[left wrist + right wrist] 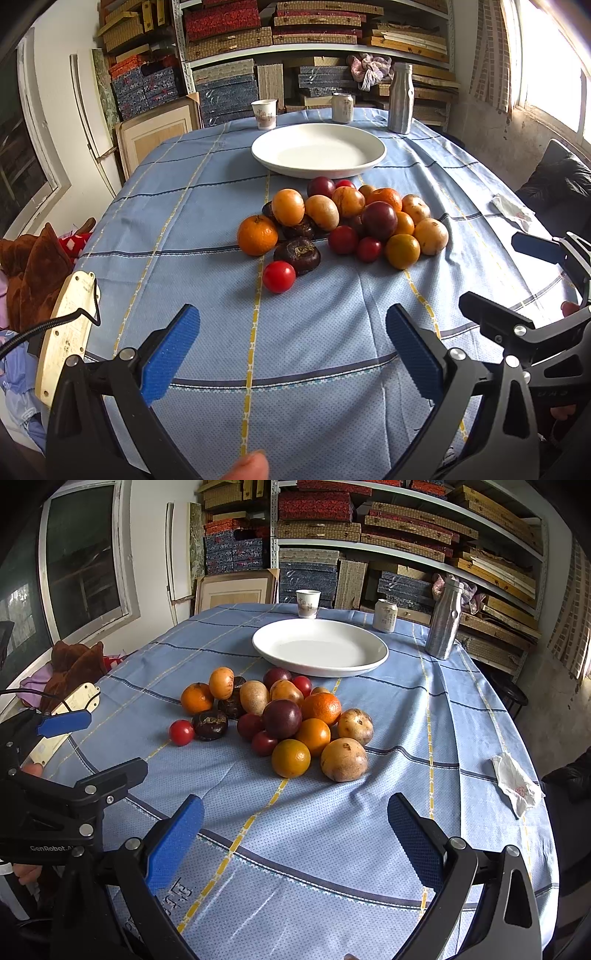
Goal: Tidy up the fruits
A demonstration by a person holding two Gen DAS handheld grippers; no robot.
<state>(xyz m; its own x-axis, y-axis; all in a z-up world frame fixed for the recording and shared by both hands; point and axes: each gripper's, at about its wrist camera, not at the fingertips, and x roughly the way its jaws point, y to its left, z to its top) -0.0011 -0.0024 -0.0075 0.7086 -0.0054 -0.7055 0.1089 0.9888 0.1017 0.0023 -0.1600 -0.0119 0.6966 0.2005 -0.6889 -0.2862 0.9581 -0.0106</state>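
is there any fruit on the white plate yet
No, the white plate holds nothing, and the fruit pile sits on the blue tablecloth in front of it.

The left gripper (291, 350) is held low with its two blue pads wide apart and nothing between them. The right gripper (295, 834) stands beside it, also spread wide and empty. A fingertip (251, 466) shows below.
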